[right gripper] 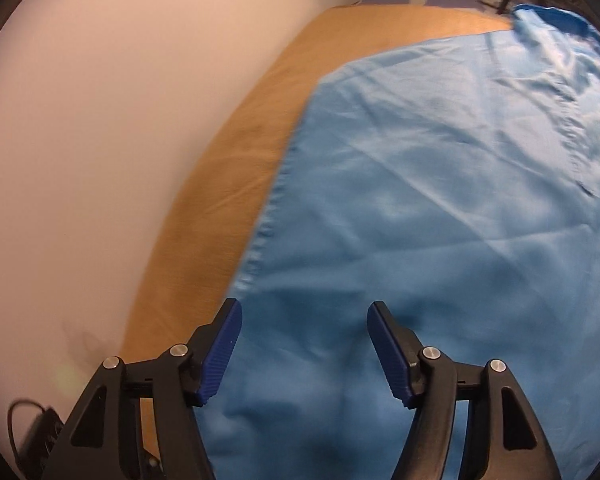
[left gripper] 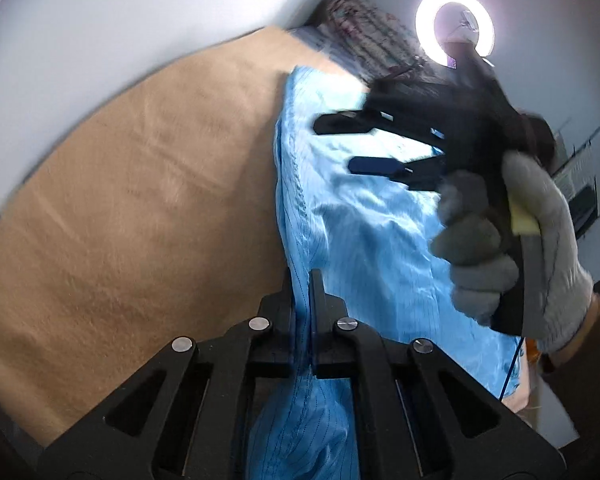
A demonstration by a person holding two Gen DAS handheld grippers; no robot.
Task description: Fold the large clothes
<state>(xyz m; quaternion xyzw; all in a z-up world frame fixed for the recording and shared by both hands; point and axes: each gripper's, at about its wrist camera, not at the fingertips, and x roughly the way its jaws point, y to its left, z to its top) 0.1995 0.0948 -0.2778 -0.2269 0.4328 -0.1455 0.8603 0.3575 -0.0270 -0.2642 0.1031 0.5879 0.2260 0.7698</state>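
While the left gripper (left gripper: 302, 300) pinches the blue cloth (left gripper: 364, 232), only its view shows the gloved hand (left gripper: 540, 248) at right; the right gripper (right gripper: 304, 344) fingers gape empty.

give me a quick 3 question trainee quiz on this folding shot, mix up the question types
1. True or false: the left tool is shut on an edge of the blue garment.
2. Multiple choice: the right tool is
A. shut on the garment
B. open above the garment
C. out of sight
3. Fill in: the garment lies on a ____ coloured cover.

Key
1. True: its fingers are pinched together with blue cloth between them.
2. B: its blue pads stand apart, with the cloth lying flat below them, and nothing is held.
3. Tan.
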